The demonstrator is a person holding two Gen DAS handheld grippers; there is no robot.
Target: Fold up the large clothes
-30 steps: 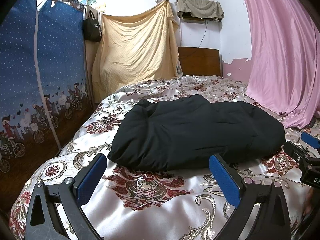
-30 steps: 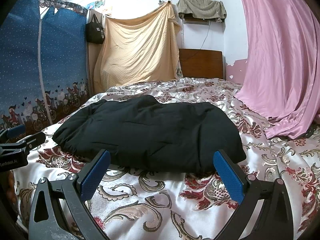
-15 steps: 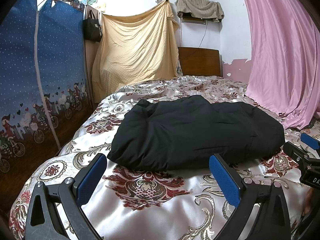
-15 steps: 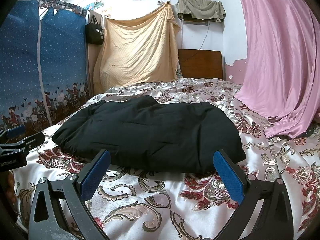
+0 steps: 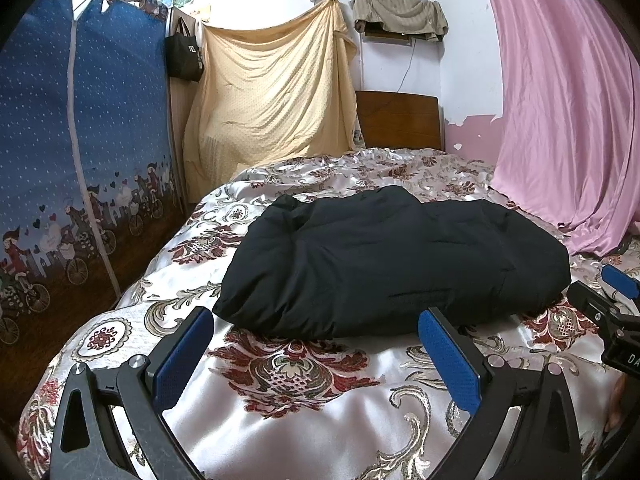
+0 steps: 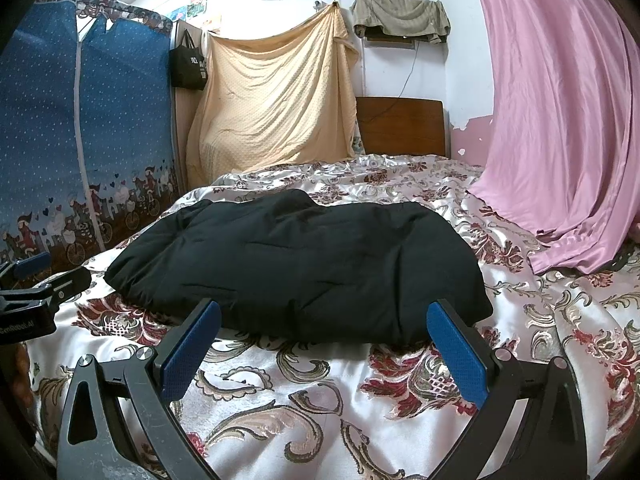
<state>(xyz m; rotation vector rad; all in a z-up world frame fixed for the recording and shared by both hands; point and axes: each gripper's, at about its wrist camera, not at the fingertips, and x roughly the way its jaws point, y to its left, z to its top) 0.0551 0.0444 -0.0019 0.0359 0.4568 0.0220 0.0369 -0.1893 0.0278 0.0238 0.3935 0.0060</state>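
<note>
Both my left gripper (image 5: 316,354) and right gripper (image 6: 324,346) hover empty, jaws spread wide, unchanged over the last second. The black jacket (image 6: 296,268) lies folded mid-bed (image 5: 304,416), apparently finished. Open bedspread surrounds the jacket; pink curtain (image 6: 560,120) crowds its right.

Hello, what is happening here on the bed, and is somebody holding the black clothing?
A person holds two grippers over a bed to fold a large black jacket. The jacket lies bundled on the patterned cover, and nothing grips it. The left gripper and the right gripper are both open, just short of its near edge.
</note>
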